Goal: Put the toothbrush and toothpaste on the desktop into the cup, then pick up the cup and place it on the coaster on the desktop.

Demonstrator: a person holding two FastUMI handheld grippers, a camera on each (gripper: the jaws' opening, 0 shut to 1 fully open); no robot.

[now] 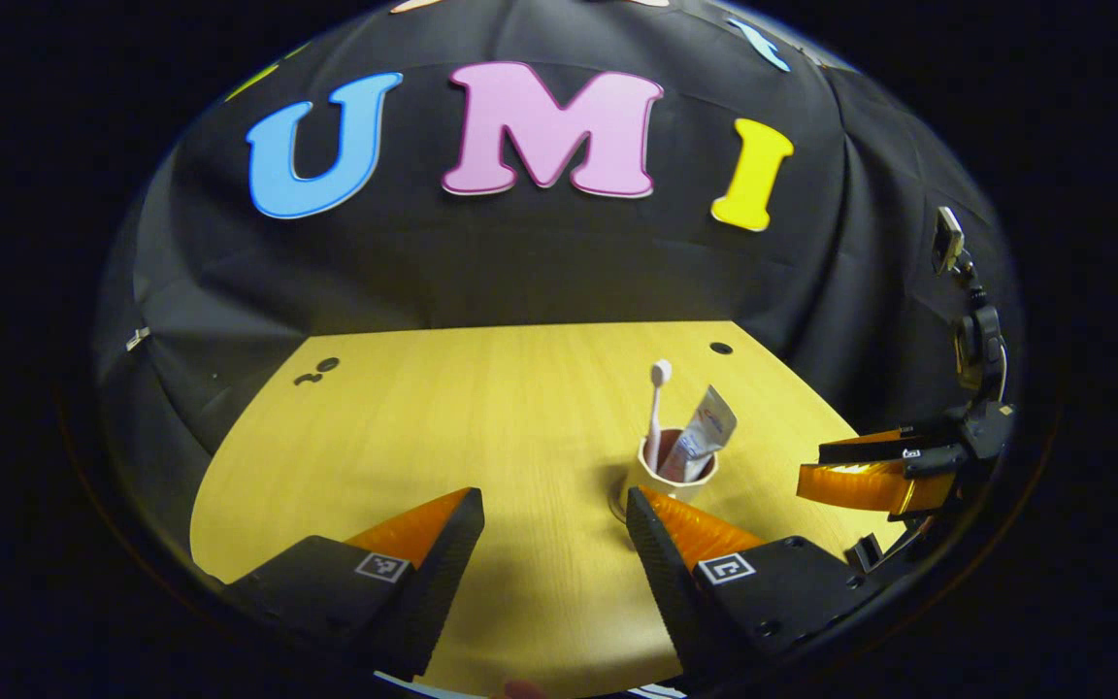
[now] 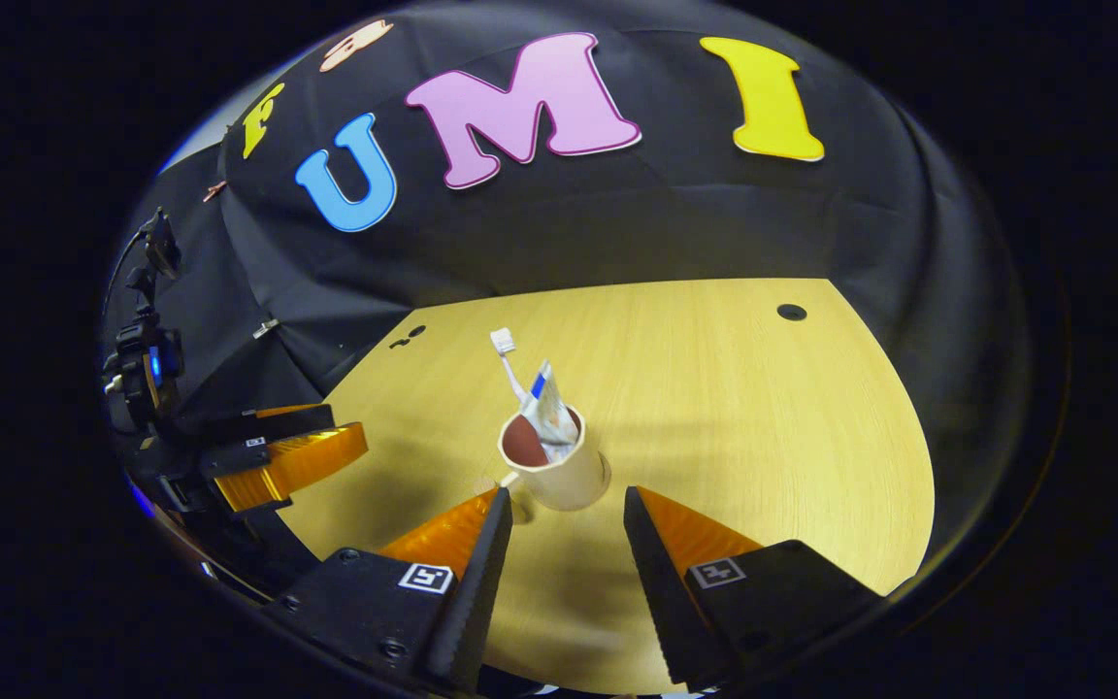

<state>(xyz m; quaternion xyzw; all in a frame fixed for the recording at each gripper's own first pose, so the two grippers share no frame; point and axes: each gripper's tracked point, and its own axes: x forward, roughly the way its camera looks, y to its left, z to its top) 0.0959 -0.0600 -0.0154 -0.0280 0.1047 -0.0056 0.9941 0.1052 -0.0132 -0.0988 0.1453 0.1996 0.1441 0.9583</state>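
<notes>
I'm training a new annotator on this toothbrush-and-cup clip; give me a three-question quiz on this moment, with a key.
1. True or false: the toothbrush and the toothpaste both stand inside the cup.
2. How does the right gripper stand? A) shut on the cup B) open, fingers apart, short of the cup C) shut on the toothbrush
3. Fill in: in the left gripper view, the cup stands on the wooden ____, beyond the open left gripper.

Key: 1 true; 2 B; 3 desktop. In the left gripper view a thin disc edge shows under the cup's base, possibly the coaster; I cannot tell for sure.
</notes>
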